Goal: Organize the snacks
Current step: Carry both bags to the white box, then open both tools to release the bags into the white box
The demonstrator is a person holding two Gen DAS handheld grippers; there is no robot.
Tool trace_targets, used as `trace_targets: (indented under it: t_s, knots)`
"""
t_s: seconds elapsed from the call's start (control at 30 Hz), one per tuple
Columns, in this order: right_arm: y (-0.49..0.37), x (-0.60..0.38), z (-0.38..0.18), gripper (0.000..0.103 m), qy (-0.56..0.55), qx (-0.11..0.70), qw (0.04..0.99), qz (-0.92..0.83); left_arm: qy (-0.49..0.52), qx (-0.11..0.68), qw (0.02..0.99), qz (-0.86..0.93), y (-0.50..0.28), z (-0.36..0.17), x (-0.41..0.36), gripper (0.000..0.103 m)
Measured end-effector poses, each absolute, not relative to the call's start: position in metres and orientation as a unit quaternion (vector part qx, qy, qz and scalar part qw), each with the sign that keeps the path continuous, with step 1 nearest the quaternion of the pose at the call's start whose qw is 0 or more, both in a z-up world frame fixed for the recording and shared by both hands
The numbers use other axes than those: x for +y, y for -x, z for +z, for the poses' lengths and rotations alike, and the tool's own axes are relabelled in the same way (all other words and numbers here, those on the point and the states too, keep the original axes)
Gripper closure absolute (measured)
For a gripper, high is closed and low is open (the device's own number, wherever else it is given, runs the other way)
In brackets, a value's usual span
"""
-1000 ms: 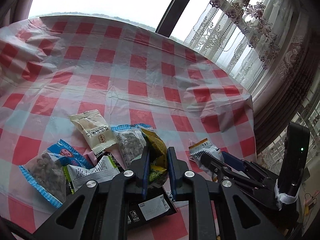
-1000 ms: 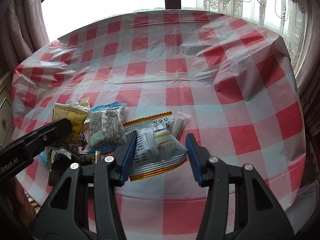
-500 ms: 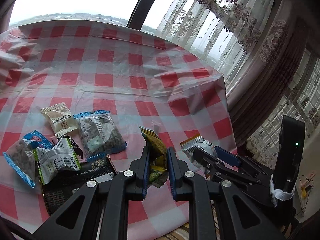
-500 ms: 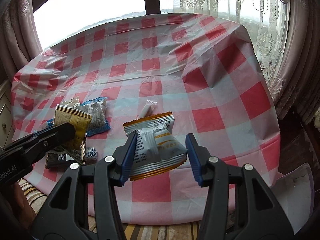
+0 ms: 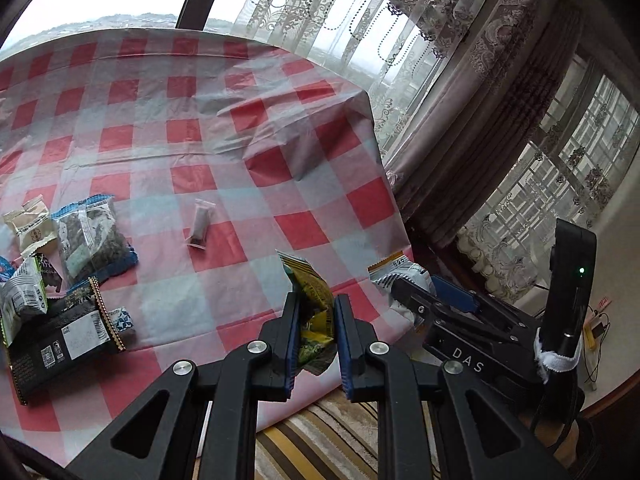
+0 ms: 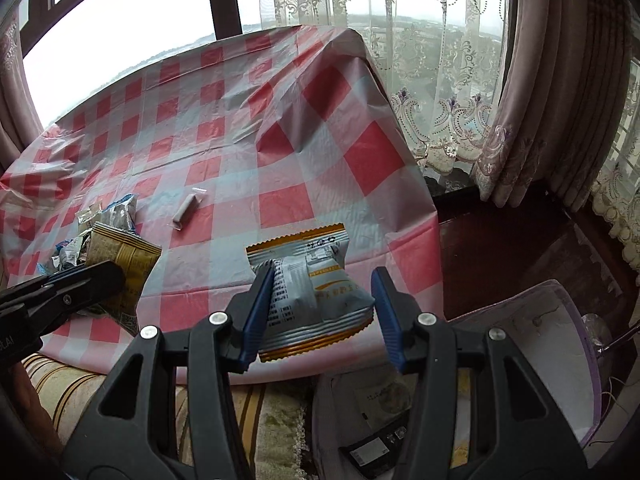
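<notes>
Blue pads of the left tongs (image 5: 314,322) pinch a crumpled yellow snack packet (image 5: 312,312), nearly closed on it, so the packet stands on end with its long axis running up and away from the camera, its serrated top edge pointing toward the far side of the worktop (image 5: 224,148). The right tongs (image 6: 322,306) clamp a grey-and-orange snack packet (image 6: 310,292) across its width; its long axis also runs away from the lens, one orange zigzag seam nearest the camera and the other raised toward the window. Both packets are held above the near edge of the red-and-white checked cloth, clear of it. Only the right wrist view shows what lies below that edge: a pale lilac bin (image 6: 560,344) beside the right tongs, with a flat packet in its bottom, and a striped sofa cushion (image 6: 256,408). Only the left wrist view shows the pile of packets (image 5: 60,276) in full at the left: a black bar wrapper nearest, then a blue-edged bag of seeds, then a cream sachet. Farther out, alone on the cloth, lies a small clear sachet (image 5: 200,224), its long axis pointing toward the far edge. Beyond that are lace curtains (image 6: 436,60) and the bright window.
</notes>
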State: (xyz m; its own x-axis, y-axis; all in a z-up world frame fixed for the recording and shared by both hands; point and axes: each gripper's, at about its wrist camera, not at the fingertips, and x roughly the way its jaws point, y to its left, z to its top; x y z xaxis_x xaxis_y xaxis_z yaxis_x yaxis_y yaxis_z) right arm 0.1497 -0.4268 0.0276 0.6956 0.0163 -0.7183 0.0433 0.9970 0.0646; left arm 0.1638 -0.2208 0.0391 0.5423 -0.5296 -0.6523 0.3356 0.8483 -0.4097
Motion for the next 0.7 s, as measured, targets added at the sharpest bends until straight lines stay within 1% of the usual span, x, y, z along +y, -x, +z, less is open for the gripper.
trace_targets:
  t_s: [0.4, 0.7]
  knots:
    - [-0.117, -0.508, 0.024, 0.05, -0.068, 0.393, 0.913, -0.084, 0.076, 0.434, 0.839, -0.319, -0.149, 0.035, -0.292, 0.085]
    - [-0.103, -0.539, 0.032, 0.049, -0.089, 0.382, 0.913, -0.115, 0.059, 0.445, 0.819, -0.357, -0.138, 0.035, -0.33, 0.085]
